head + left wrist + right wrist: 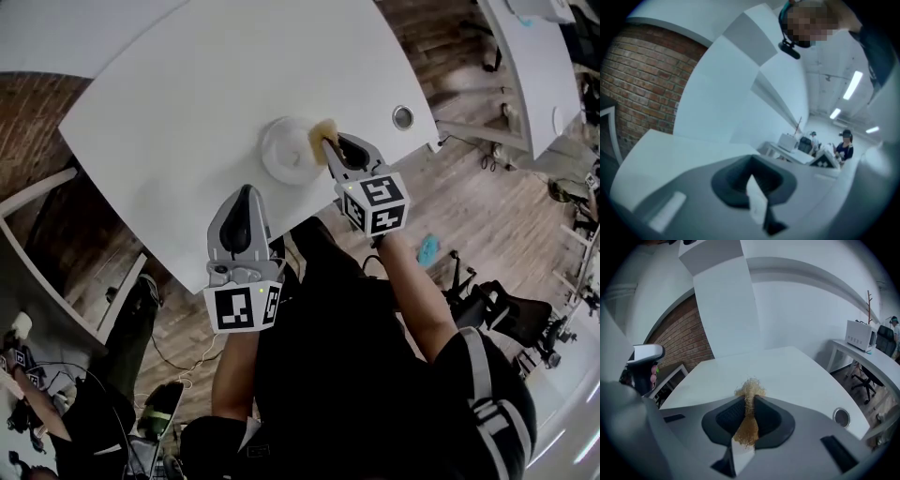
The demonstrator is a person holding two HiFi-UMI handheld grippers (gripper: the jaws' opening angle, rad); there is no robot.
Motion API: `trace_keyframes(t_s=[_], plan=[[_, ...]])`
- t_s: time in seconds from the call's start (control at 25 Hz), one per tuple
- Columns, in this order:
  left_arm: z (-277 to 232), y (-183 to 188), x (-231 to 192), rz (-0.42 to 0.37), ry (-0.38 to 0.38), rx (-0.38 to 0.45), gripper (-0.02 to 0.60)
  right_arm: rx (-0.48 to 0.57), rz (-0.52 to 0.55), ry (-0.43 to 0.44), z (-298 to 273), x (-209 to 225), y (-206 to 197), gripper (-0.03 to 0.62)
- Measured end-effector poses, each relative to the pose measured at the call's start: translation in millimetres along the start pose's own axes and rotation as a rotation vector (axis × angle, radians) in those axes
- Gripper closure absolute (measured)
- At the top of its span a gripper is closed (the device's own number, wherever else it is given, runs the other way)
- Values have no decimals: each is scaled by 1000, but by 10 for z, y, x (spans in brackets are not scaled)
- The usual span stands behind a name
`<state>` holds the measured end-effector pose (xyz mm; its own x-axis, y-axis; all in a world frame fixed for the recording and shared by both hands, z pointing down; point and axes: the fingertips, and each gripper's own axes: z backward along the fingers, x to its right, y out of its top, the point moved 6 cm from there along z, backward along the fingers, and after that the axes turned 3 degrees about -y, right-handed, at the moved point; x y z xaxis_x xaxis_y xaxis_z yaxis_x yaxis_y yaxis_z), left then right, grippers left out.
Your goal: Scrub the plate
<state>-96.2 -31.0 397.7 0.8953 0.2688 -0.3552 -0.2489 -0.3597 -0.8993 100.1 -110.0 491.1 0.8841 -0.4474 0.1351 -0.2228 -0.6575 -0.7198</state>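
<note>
A white plate rests on the white table near its front edge. My right gripper is shut on a tan fibrous scrubber, which sits over the plate's right rim. In the right gripper view the scrubber sticks out between the dark pads of the right gripper, and the plate is hidden below. My left gripper hovers at the table's front edge, below the plate, with its jaws together and nothing in them. In its own view the left gripper points at a white wall.
A round cable grommet lies in the table to the right of the plate, seen also as the grommet. Another white desk stands at the upper right. An office chair and a wooden floor lie below the table edge.
</note>
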Motion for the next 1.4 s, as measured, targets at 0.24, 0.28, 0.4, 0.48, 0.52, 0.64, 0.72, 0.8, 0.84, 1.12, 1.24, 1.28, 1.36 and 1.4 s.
trace_keyframes(t_s=[0.24, 0.28, 0.4, 0.48, 0.52, 0.64, 0.72, 0.8, 0.84, 1.12, 1.24, 1.28, 1.36, 1.4], plan=[[26, 349, 131, -51, -2, 62, 578, 114, -12, -7, 332, -14, 324, 543], [38, 408, 168, -61, -4, 71, 578, 136, -13, -7, 412, -26, 375, 543], [79, 574, 293, -88, -15, 95, 578, 210, -16, -4, 670, -80, 510, 543], [100, 665, 368, -102, -22, 111, 578, 254, -16, -3, 824, -120, 575, 543], [108, 704, 403, -108, -24, 118, 578, 273, -18, -3, 894, -135, 600, 543], [136, 787, 490, -120, -25, 136, 578, 315, -25, 1, 1076, -165, 645, 543], [162, 815, 547, -124, -23, 144, 578, 339, -24, 5, 1200, -184, 650, 543], [193, 838, 608, -130, -20, 149, 578, 361, -22, 13, 1332, -208, 645, 543], [206, 847, 635, -135, -17, 151, 578, 373, -21, 17, 1394, -224, 641, 543], [273, 809, 810, -170, -19, 151, 578, 439, -5, 35, 1696, -297, 561, 543], [318, 735, 884, -180, -30, 135, 578, 453, 10, 42, 1790, -318, 543, 544], [331, 712, 899, -183, -32, 129, 578, 456, 12, 45, 1808, -320, 540, 545], [353, 680, 929, -188, -33, 123, 577, 460, 9, 49, 1834, -312, 536, 545], [362, 672, 945, -189, -33, 122, 578, 461, 8, 51, 1847, -304, 532, 545]])
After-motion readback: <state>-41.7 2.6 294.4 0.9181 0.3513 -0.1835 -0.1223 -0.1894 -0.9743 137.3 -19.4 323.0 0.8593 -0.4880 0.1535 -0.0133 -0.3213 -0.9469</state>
